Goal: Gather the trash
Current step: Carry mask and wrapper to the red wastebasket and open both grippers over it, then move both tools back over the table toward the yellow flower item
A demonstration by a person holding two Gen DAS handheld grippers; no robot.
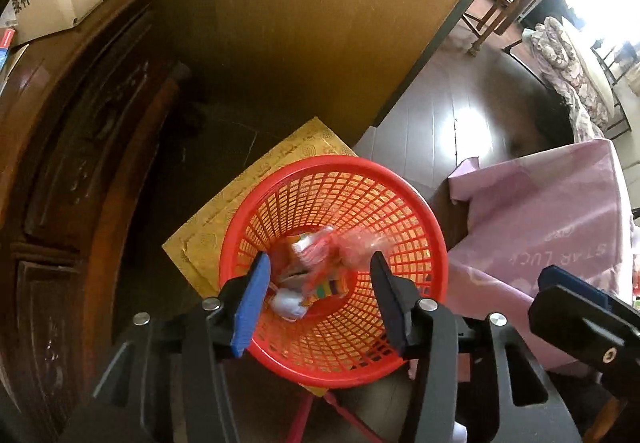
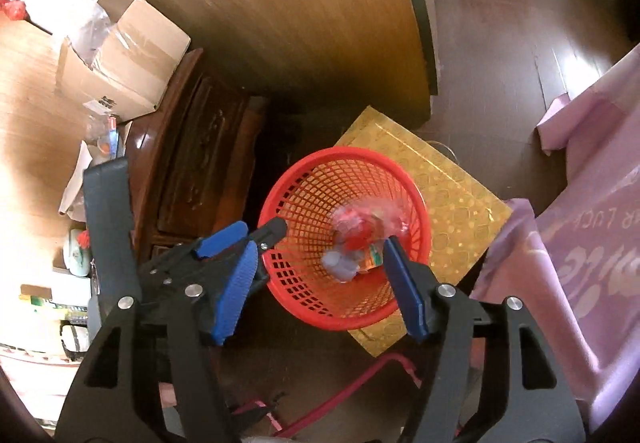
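A red mesh wastebasket (image 1: 336,179) stands on the floor on a gold patterned board (image 1: 240,199); it also shows in the right wrist view (image 2: 320,171). Inside lie crumpled trash: a clear red-tinted wrapper (image 1: 356,243), a striped packet (image 1: 328,289) and a white-blue wad (image 1: 288,303), which also shows in the right wrist view (image 2: 340,263). My left gripper (image 1: 320,263) is open and empty above the basket. My right gripper (image 2: 320,247) is open and empty above the basket too. The left gripper's body (image 2: 224,247) shows in the right wrist view, at the basket's left rim.
A dark carved wooden cabinet (image 1: 80,163) stands left of the basket, with a cardboard box (image 2: 120,59) on top. A pink cloth-covered table (image 1: 552,223) is on the right. A wooden panel wall (image 1: 300,23) is behind. Red straps (image 2: 360,379) lie on the floor nearby.
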